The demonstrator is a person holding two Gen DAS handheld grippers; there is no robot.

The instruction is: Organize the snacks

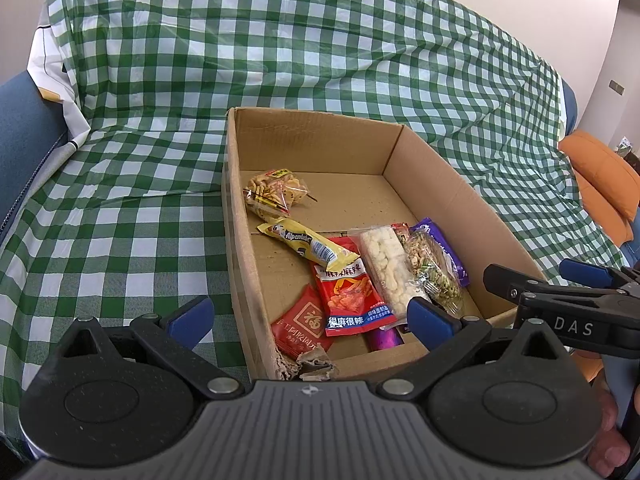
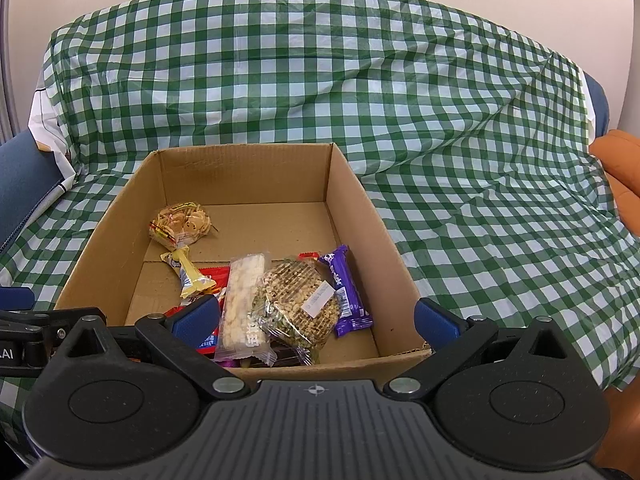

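An open cardboard box [image 1: 312, 144] [image 2: 240, 172] sits on a checked cloth. It holds a clear bag of crackers [image 1: 276, 192] [image 2: 180, 222], a yellow candy stick [image 1: 308, 242] [image 2: 190, 276], a red spicy packet [image 1: 346, 296], a small red packet [image 1: 302, 328], a white puffed bar [image 1: 388, 268] [image 2: 242, 300], a seed cake [image 1: 432, 272] [image 2: 300, 300] and a purple chocolate bar [image 1: 444, 248] [image 2: 346, 292]. My left gripper [image 1: 311, 316] hangs open over the box's near left corner. My right gripper [image 2: 318, 316] [image 1: 540, 276] stands open above the near wall. Neither holds anything.
A green-and-white checked cloth [image 1: 140, 220] [image 2: 480, 220] covers a sofa seat and backrest. A blue sofa arm [image 1: 24, 132] rises on the left, and an orange cushion [image 1: 604, 184] [image 2: 624, 168] lies on the right. A hand [image 1: 608, 432] shows at the lower right.
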